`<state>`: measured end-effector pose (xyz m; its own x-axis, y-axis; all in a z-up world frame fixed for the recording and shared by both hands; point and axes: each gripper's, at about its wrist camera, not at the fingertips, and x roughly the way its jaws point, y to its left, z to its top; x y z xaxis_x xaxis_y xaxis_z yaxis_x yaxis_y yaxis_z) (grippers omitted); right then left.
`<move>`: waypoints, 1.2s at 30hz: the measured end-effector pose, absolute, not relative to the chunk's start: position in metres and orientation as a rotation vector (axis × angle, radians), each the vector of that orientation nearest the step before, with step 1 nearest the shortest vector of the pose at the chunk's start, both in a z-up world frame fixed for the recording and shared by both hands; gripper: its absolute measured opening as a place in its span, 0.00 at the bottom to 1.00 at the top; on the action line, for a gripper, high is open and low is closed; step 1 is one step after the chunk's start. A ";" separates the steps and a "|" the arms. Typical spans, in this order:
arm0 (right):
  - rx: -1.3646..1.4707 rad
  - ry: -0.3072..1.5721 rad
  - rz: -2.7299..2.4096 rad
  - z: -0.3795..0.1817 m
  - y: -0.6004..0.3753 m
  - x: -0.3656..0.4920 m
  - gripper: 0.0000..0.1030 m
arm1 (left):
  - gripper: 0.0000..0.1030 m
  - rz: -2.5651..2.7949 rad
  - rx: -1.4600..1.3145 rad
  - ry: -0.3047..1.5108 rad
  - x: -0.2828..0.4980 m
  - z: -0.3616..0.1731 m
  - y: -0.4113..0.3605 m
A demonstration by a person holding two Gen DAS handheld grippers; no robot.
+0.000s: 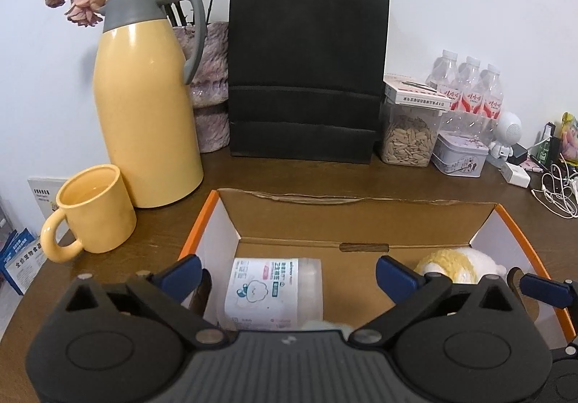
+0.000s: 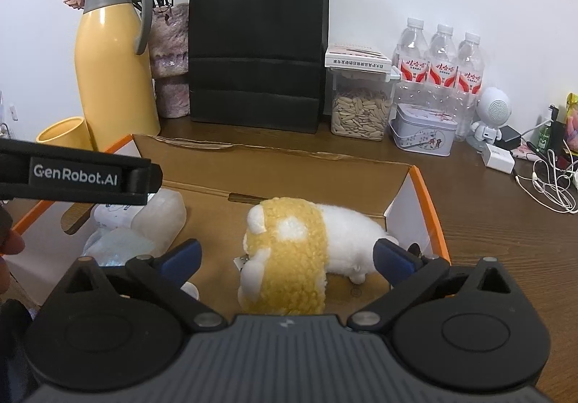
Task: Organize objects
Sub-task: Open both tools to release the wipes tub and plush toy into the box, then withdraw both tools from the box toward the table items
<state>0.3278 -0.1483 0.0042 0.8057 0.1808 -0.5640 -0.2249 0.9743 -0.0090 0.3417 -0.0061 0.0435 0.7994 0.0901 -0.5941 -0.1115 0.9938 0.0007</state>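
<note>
Left wrist view shows the left gripper (image 1: pixel 287 274) wide open, holding nothing, above the tissue pack (image 1: pixel 272 289) lying in the cardboard box (image 1: pixel 361 218); right gripper (image 2: pixel 285 256) also gapes empty around the plush toy (image 2: pixel 300 251); both items seem placed, so next comes withdrawing upward.

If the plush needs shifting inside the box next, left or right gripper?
Right, probably. The plush toy lies between the open fingers of the right gripper in the cardboard box. The left gripper, also open, sits over the tissue pack at the box's other end.
</note>
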 end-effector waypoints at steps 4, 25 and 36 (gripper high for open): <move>-0.078 0.594 0.215 0.005 -0.149 0.326 1.00 | 1.00 0.107 -0.037 0.634 0.338 0.045 -0.007; -0.077 0.558 0.198 0.015 -0.157 0.293 1.00 | 1.00 0.103 -0.056 0.600 0.301 0.054 0.000; -0.074 0.504 0.213 0.024 -0.169 0.256 1.00 | 1.00 0.097 -0.047 0.543 0.262 0.057 0.004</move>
<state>0.2564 -0.1692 0.0242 0.8544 0.1838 -0.4861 -0.2202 0.9753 -0.0181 0.2623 0.0043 0.0575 0.8517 0.0799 -0.5179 -0.1049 0.9943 -0.0192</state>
